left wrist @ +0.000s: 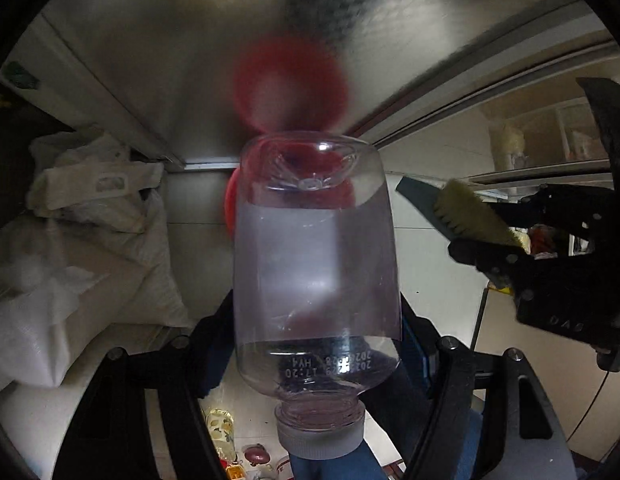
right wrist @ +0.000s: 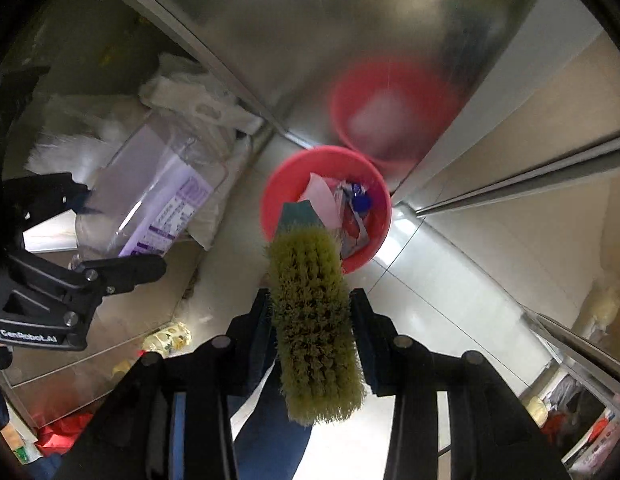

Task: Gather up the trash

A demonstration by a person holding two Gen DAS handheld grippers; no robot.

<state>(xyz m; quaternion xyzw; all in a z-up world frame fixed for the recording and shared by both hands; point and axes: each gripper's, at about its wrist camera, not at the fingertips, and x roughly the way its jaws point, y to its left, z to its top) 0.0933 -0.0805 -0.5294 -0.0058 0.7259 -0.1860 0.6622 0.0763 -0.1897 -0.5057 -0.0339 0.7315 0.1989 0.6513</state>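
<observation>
L gripper [left wrist: 318, 336] fingers clamp clear bottle [left wrist: 316, 256] | R gripper [right wrist: 312, 320] fingers clamp scrub brush [right wrist: 314, 320] | red bin [right wrist: 374, 240] w/ trash on floor [right wrist: 430, 292]

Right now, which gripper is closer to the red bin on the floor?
Right, as far as the views show. The right gripper, holding the brush, points at the red bin. The left gripper, holding the clear bottle, is off to its side.

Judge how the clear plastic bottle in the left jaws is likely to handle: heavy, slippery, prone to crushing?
The clear plastic bottle looks empty, so probably light. Its smooth, glossy wall may slip or twist in the left gripper, which holds it cap toward the camera. It seems thin-walled, so a hard squeeze would likely dent it rather than break it.
</observation>
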